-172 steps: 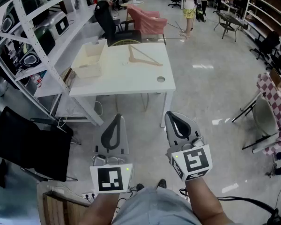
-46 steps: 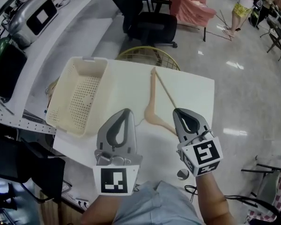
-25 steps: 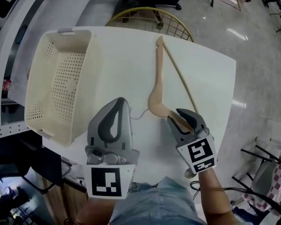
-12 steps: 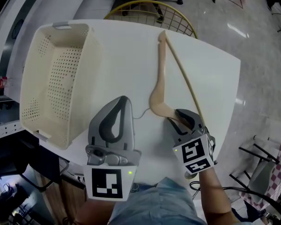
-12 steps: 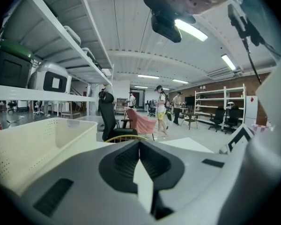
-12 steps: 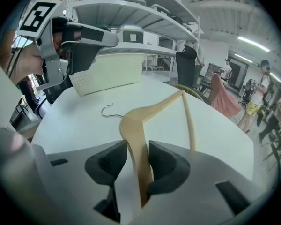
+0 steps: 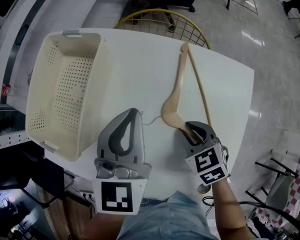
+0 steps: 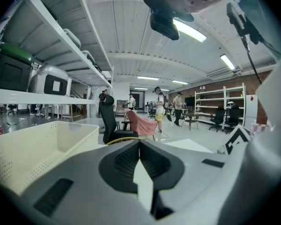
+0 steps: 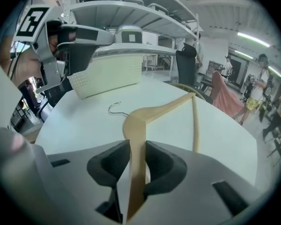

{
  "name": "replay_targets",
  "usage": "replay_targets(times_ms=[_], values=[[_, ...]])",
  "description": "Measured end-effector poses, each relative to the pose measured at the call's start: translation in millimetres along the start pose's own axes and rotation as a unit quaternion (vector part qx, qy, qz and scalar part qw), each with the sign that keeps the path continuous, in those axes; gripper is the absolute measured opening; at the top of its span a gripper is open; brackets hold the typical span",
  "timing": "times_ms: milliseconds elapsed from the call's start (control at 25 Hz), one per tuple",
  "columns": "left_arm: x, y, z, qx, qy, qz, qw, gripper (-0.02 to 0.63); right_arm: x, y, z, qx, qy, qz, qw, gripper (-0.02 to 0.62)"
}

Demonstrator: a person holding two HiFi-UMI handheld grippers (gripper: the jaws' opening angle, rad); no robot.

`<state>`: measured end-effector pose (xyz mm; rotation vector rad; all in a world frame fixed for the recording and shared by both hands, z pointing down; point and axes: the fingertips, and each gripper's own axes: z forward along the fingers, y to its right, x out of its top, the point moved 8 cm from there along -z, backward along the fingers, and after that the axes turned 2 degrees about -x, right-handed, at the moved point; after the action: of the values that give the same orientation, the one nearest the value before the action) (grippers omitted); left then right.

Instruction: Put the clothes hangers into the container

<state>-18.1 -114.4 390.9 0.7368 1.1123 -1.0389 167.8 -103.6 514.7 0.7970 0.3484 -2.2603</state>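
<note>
Two grippers sit low in the head view. The left gripper (image 7: 131,115) hangs at lower centre, its jaws together on nothing and not touching the hanger. The right gripper (image 7: 188,129) at lower right is closing its jaws, and its own view shows the pads already against both sides of the near arm of the wooden hanger (image 9: 159,110).

That hanger (image 7: 177,90) lies flat on the white table (image 7: 130,59), running from the right gripper up toward the table's far edge at upper centre. Its small wire hook (image 7: 150,120) points left at the bend.

It looks rigid and light, so it should lift as one piece without sagging. The smooth finish may let it slip, though. Held this near one end, the long far arm will probably swing or droop about the pads. A hold closer to the thick bend by the hook would likely balance better. The thin lower bar seems the weakest part to pinch.

Farther off, at upper left, the perforated cream basket (image 7: 65,89) stands open and empty, well apart from the hanger.
</note>
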Motion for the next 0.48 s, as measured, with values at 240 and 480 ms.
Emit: replay_targets(times_ms=[240, 480], values=[[9, -2, -14, 0.015, 0.010, 0.008, 0.9998, 0.011, 14, 5, -21, -0.018, 0.059, 0.051, 0.997, 0.109], [26, 4, -31, 0.027, 0.041, 0.020, 0.9986, 0.011, 49, 13, -65, -0.045, 0.146, 0.068, 0.986, 0.109]])
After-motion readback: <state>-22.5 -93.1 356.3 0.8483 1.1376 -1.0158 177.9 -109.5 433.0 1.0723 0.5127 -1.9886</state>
